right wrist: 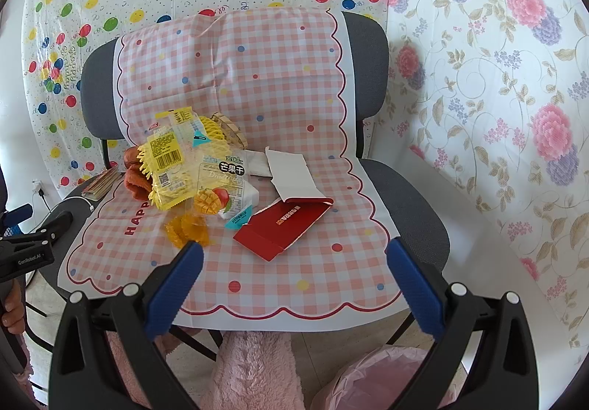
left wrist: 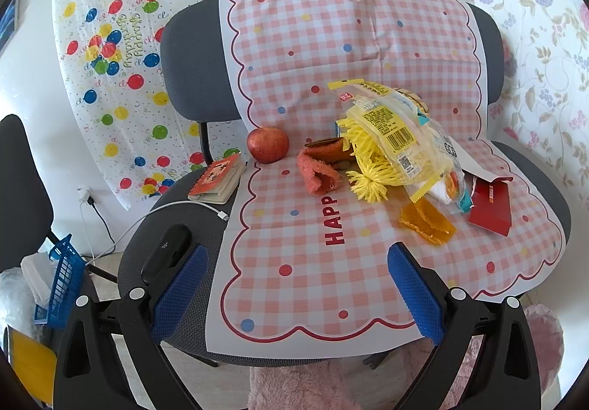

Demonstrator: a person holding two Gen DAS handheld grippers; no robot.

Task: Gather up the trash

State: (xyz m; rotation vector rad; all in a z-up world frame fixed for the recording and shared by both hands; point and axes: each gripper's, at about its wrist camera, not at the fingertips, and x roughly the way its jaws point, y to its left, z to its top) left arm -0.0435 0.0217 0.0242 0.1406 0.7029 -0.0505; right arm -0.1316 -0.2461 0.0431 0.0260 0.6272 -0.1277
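Observation:
A pile of trash lies on a grey chair covered by a pink checked sheet (left wrist: 313, 277) (right wrist: 294, 274). It holds a clear and yellow snack wrapper (left wrist: 397, 130) (right wrist: 169, 156), yellow foam netting (left wrist: 368, 178), a dried mango packet (right wrist: 224, 189), an orange wrapper (left wrist: 427, 224) (right wrist: 187, 229), a red envelope (left wrist: 491, 207) (right wrist: 287, 228) and white paper (right wrist: 294, 174). My left gripper (left wrist: 298, 296) is open, near the seat's front edge. My right gripper (right wrist: 294, 288) is open too, just in front of the red envelope.
A red apple (left wrist: 267, 144), an orange cloth (left wrist: 320, 170), a small booklet (left wrist: 217, 180), a white cable (left wrist: 176, 211) and a black object (left wrist: 165, 255) also sit on the seat. A blue basket (left wrist: 64, 281) stands at left. A pink bag (right wrist: 383, 377) lies on the floor.

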